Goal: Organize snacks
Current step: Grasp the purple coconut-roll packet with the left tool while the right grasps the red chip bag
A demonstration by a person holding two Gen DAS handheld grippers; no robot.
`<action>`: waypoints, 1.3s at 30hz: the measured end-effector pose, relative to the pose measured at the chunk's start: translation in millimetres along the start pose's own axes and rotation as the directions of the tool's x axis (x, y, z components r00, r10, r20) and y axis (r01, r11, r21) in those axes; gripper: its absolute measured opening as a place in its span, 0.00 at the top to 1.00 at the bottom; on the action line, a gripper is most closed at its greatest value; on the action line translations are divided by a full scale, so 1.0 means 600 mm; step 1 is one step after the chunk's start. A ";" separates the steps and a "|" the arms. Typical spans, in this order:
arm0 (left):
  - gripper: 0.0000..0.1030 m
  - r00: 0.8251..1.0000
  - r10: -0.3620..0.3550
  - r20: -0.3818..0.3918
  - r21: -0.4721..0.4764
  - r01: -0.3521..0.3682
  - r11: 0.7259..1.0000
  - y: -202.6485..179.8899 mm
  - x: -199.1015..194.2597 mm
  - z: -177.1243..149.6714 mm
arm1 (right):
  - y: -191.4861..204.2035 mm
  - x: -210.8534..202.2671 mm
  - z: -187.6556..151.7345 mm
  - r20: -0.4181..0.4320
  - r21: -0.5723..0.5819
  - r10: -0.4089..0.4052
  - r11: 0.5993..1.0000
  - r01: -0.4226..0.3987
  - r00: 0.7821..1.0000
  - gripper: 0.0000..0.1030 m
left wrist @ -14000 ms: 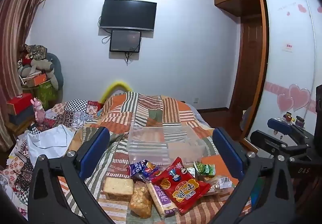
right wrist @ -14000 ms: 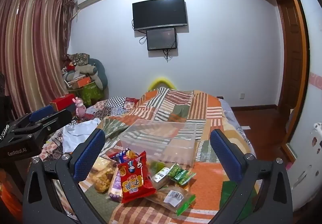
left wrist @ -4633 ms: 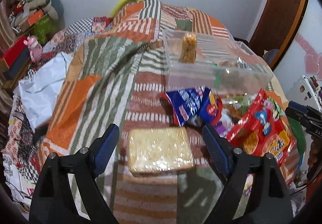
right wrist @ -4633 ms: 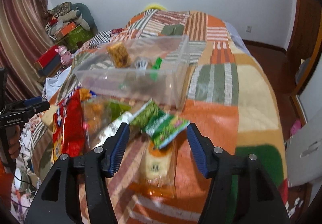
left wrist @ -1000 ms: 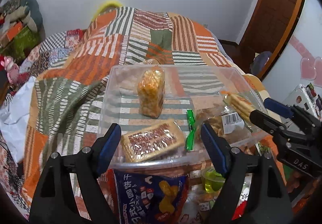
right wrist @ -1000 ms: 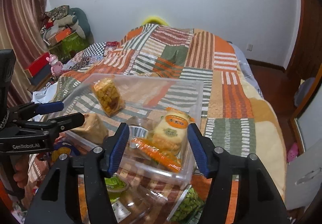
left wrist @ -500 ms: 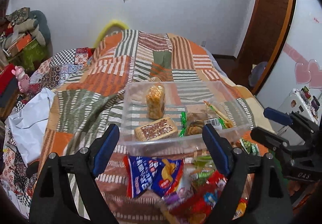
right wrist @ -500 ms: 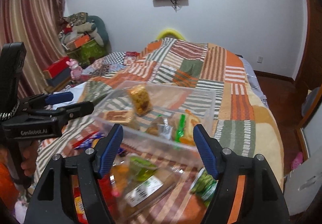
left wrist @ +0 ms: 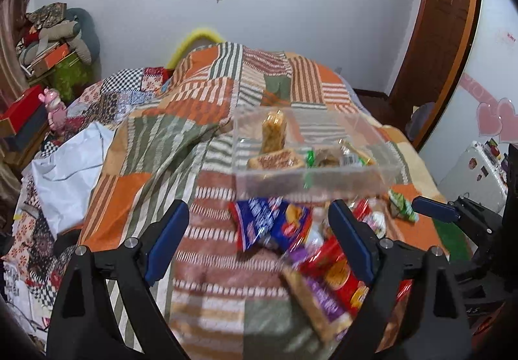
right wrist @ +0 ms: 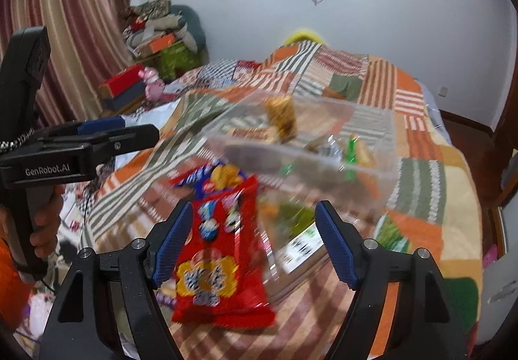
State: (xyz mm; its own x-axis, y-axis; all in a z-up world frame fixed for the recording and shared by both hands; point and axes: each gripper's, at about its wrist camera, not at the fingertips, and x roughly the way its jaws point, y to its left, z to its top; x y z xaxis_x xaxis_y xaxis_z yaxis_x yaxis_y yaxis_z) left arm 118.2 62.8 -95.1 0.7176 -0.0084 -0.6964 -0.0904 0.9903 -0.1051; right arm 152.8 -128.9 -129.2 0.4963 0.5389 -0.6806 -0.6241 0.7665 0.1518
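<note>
while both jaws widen empty; red snack bag (right wrist: 223,259) under right hand-held gripper (right wrist: 254,243)

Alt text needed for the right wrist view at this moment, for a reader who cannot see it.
Open right tongs, holding nothing, hover over a red snack bag lying on a patchwork bedspread. Beyond it a clear plastic bin already holds several wrapped snacks, with a few more packets blurred on the bedspread before it. The left tongs reach in from the left edge.
</note>
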 end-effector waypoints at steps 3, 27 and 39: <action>0.14 1.000 0.011 -0.020 -0.003 -0.011 1.000 0.008 -0.002 -0.023 | 0.010 0.017 -0.011 -0.033 -0.008 0.010 1.000 -0.011 0.999 0.26; 0.14 0.980 -0.055 -0.190 -0.022 0.052 0.998 -0.033 0.045 -0.112 | -0.001 0.015 -0.060 -0.063 0.014 0.058 0.998 -0.058 0.996 0.71; 0.15 0.965 -0.055 -0.256 -0.017 0.053 0.998 -0.074 0.105 -0.138 | -0.045 -0.035 -0.062 0.012 0.080 0.014 0.997 -0.015 1.000 0.73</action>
State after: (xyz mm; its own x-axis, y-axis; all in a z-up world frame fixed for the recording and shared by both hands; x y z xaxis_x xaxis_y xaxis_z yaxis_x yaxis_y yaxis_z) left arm 110.1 6.7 -193.0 0.5205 -0.0986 -0.8482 -0.0638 0.9860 -0.1538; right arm 136.3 -173.9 -145.7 0.4944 0.5536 -0.6701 -0.5813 0.7838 0.2186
